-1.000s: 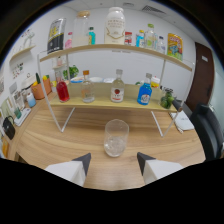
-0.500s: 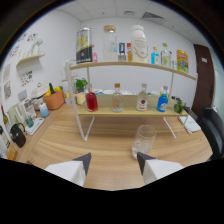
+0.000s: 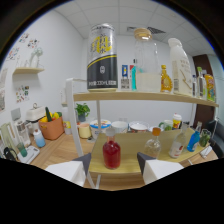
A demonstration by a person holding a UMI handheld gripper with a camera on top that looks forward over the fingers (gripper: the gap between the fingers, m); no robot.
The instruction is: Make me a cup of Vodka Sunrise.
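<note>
Item: my gripper [image 3: 111, 167], fingers spread, empty. Red syrup bottle [image 3: 111, 153] on lower shelf [image 3: 150, 165], between fingers, ungrasped. Judged progress: early; nothing visibly poured, all ingredients pending.

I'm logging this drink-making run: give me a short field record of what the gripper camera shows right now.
setting: two-tier wooden shelf rack on a table
upper tier: large black-and-white can, clear jar, white bottle
lower tier: red liquid bottle, clear bottle, blue bottle
hand-held gripper: open, red liquid bottle between and just beyond its fingers
</note>
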